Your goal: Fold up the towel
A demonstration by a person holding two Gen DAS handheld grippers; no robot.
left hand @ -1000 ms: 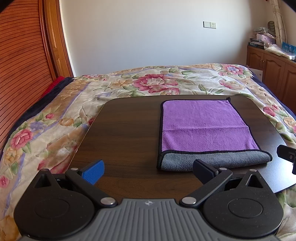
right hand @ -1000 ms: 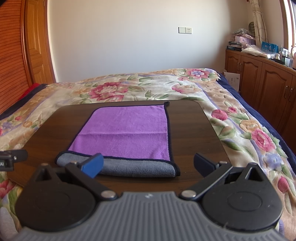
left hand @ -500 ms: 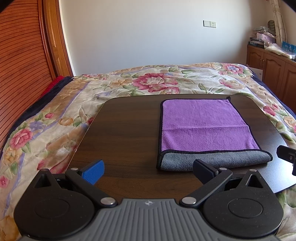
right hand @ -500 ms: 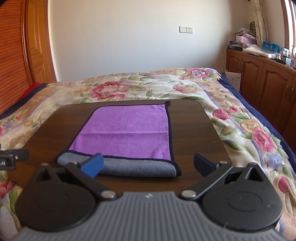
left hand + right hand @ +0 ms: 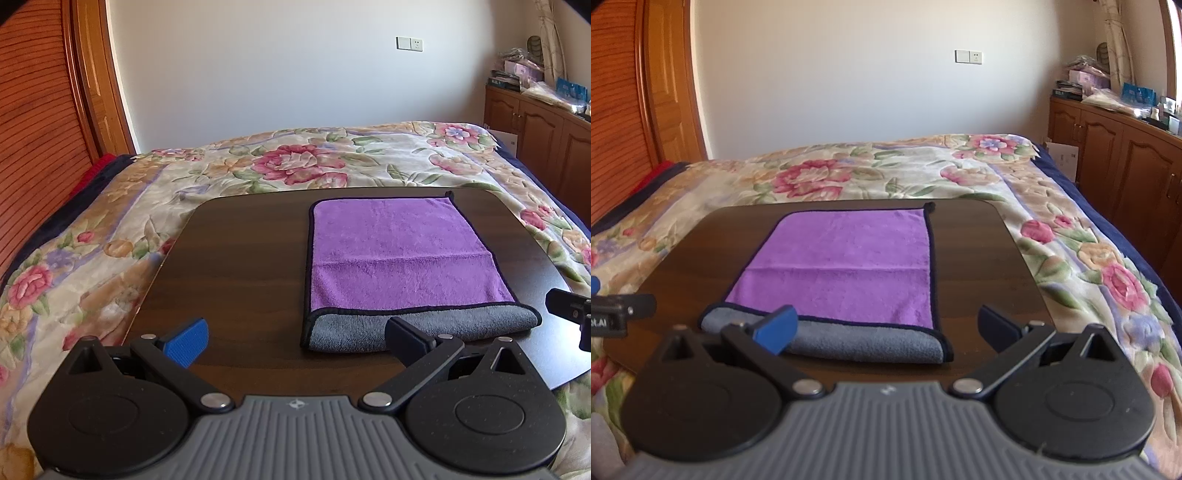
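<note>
Left gripper (image 5: 295, 339): our jaws stand wide apart and hold nothing; the right finger overlaps the towel's near-left corner in view.
Right gripper (image 5: 886, 328): spread wide and empty too; its blue pad (image 5: 775, 329) fronts the grey fold.
Towel (image 5: 399, 254): it lies folded on the dark table (image 5: 236, 258), purple face up, grey fold nearest us.
Key relation: the towel lies ahead, between our grippers, its fold edge running left to right; we judge both about equally near.
Surroundings: a floral bedspread (image 5: 110, 236) lies under the table.
</note>
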